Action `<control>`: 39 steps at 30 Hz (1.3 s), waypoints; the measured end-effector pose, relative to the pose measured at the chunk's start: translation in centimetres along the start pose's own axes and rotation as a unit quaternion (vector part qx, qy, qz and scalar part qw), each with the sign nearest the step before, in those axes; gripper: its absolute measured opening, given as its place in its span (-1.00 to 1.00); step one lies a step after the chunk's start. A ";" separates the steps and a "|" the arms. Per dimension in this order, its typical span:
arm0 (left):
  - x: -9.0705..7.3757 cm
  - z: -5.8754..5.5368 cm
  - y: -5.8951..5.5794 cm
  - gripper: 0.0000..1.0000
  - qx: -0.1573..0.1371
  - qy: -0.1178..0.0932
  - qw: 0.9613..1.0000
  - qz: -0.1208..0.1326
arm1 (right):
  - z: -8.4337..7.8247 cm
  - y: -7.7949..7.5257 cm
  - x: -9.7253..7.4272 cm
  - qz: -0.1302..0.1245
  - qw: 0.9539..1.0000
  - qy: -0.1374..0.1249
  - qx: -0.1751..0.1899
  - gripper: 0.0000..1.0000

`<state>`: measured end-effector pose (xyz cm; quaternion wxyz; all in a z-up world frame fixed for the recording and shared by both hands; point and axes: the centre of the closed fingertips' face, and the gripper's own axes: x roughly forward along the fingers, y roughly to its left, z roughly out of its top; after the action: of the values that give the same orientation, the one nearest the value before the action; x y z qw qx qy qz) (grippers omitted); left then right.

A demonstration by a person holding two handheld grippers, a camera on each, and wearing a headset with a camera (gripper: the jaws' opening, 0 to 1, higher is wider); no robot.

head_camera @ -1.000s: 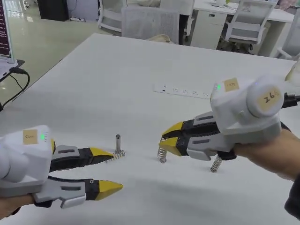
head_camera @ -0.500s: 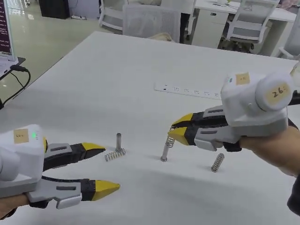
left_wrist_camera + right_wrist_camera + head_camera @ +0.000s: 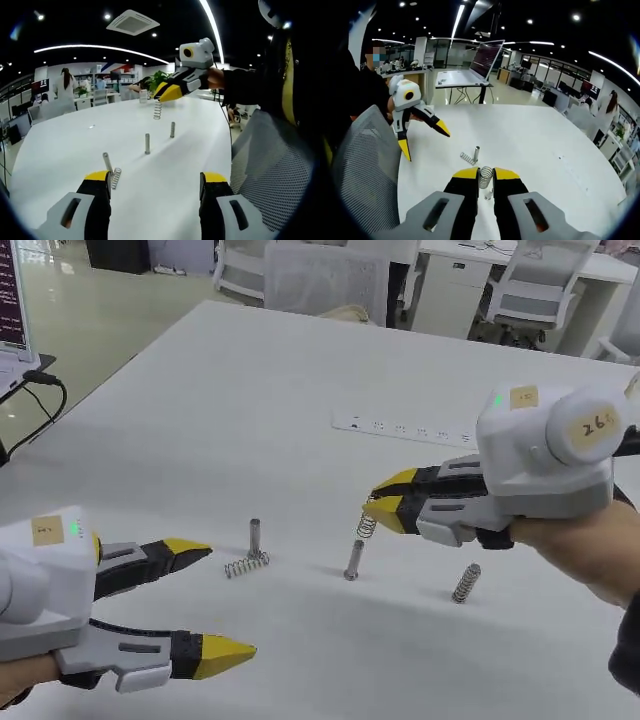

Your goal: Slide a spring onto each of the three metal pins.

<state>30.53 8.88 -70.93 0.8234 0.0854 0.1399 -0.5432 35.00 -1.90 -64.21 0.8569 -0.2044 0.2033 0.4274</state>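
here right tongs (image 3: 372, 500), sticker (image 3: 598, 424) marked 26, pinch spring (image 3: 366, 526) above pin (image 3: 353, 560); left tongs (image 3: 228, 600) wide open, empty

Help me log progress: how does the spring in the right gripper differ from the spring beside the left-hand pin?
The held spring hangs upright off the table, pinched by the right gripper near the middle pin. The loose spring lies flat on the table beside the left pin, ungripped. Both are small metal coils, neither on a pin.

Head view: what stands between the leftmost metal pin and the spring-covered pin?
Head view shows another bare metal pin, the right gripper's coiled spring held just above it.
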 end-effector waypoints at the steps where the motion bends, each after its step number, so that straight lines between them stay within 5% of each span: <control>1: 0.0 -0.1 0.1 0.45 -0.002 0.001 1.000 0.003 | 0.0 -0.2 0.1 -0.001 1.000 -0.001 0.002 -0.86; 9: -0.1 -0.3 0.2 0.61 -0.009 0.004 1.000 0.008 | -0.6 -1.4 0.8 -0.014 1.000 0.003 0.015 -0.86; 22: -0.2 -0.4 0.1 0.62 -0.013 0.004 1.000 0.007 | -2.8 -2.2 2.7 -0.020 0.999 0.026 0.032 -0.86; 39: -0.3 -0.5 0.1 0.57 -0.013 0.008 1.000 0.005 | -3.8 -2.3 3.5 -0.017 0.999 0.034 0.035 -0.86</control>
<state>30.42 9.33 -71.33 0.8260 0.0794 0.1531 -0.5367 38.21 -2.91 -68.85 0.8630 -0.1921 0.2437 0.3986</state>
